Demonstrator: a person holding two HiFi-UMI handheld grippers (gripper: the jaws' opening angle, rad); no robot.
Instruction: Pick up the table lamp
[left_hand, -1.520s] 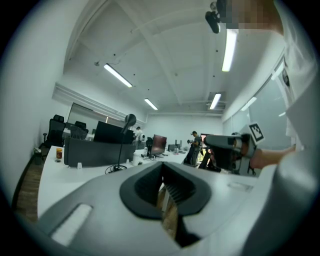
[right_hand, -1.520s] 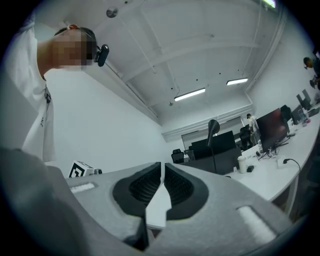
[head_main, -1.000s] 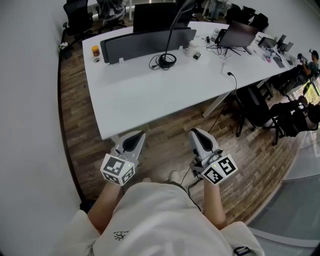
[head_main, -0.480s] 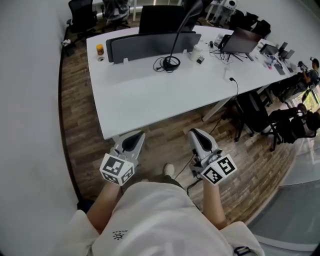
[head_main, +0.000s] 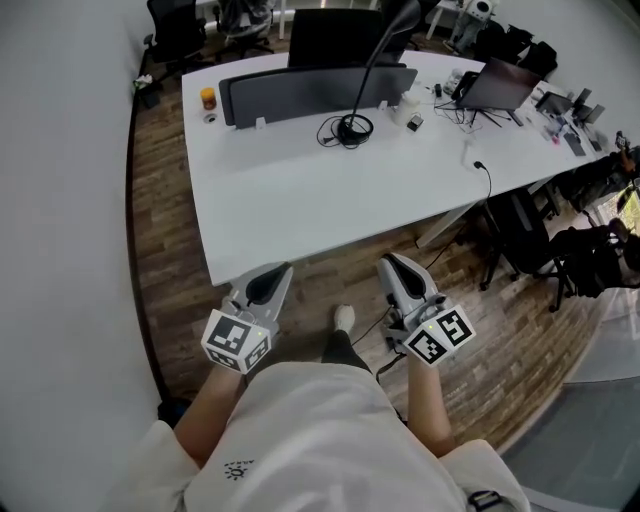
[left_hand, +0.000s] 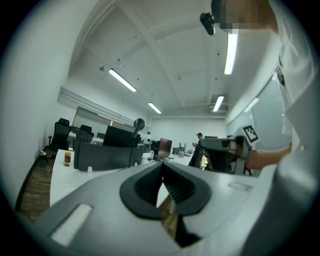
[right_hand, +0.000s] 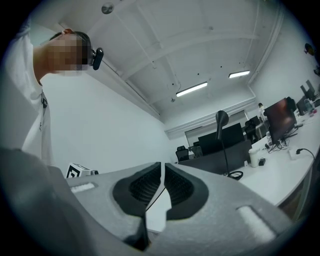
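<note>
Both grippers are held level above the wood floor (head_main: 165, 240), just short of the near edge of a white desk (head_main: 300, 195). In the head view the left gripper (head_main: 272, 275) is seen at about 7 o'clock and the right gripper (head_main: 397, 270) at about 5 o'clock. In the left gripper view, the left gripper (left_hand: 162, 172) is shown with its ribbed pads brought together and nothing between them. The right gripper (right_hand: 162, 172) is seen the same way in its own view, jaws together and empty.

The lamp (head_main: 352, 128) is left untouched on the far half of the desk, well apart from both grippers. It lies at about 1 o'clock from the left gripper and 12 o'clock from the right. It is black, with a round base ringed by a loop of cable and a thin curved stem rising past a grey divider (head_main: 300, 90) just behind it. Its head is also caught in the left gripper view (left_hand: 138, 123) and the right gripper view (right_hand: 221, 118).

An orange jar (head_main: 207, 98) is seen at 9 o'clock from the lamp base, near the desk's far left corner. A white cup (head_main: 410, 99) stands at 2 o'clock. A laptop (head_main: 503, 82) is set farther out the same way (among loose cables). A black chair (head_main: 520, 232) is parked at the desk's right end.
</note>
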